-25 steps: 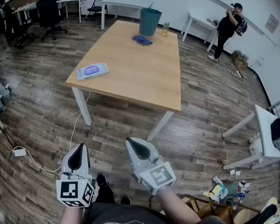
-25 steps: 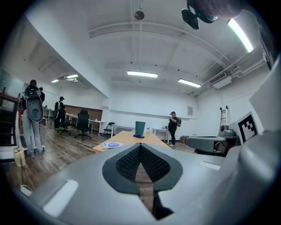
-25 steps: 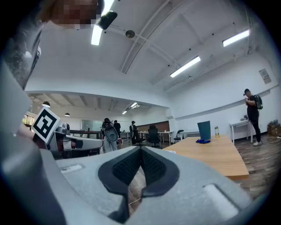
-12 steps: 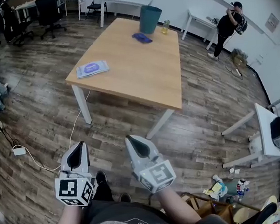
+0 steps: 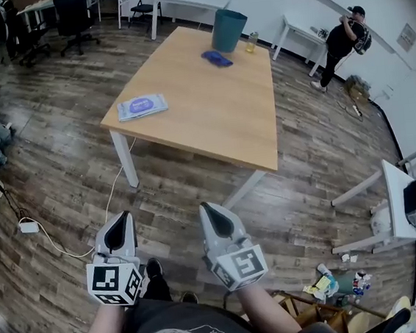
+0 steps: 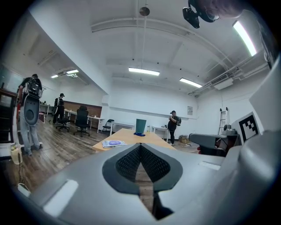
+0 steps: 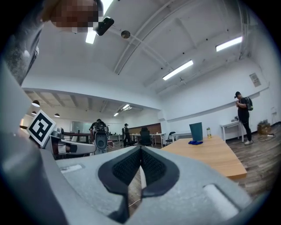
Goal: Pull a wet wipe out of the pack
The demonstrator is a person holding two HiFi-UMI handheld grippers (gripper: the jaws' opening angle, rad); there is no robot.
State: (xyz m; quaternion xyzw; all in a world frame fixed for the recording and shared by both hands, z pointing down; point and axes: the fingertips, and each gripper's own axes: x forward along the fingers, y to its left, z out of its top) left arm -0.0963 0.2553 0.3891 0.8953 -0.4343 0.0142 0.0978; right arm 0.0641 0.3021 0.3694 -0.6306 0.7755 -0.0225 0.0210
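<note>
Lilac-labelled wipe pack (image 5: 141, 106) lies well beyond left claw (image 5: 119, 221) and right claw (image 5: 206, 209).

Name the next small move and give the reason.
Probably step toward the table and carry both grippers to the wipe pack. The pack lies near the table's left corner, well out of reach, while the left gripper and right gripper hang shut and empty over the floor.

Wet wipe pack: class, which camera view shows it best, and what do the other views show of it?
The head view: the pack lies in full, seen from above, near a corner of the table. The left gripper view shows it small and almost edge-on. The right gripper view does not show it.
</note>
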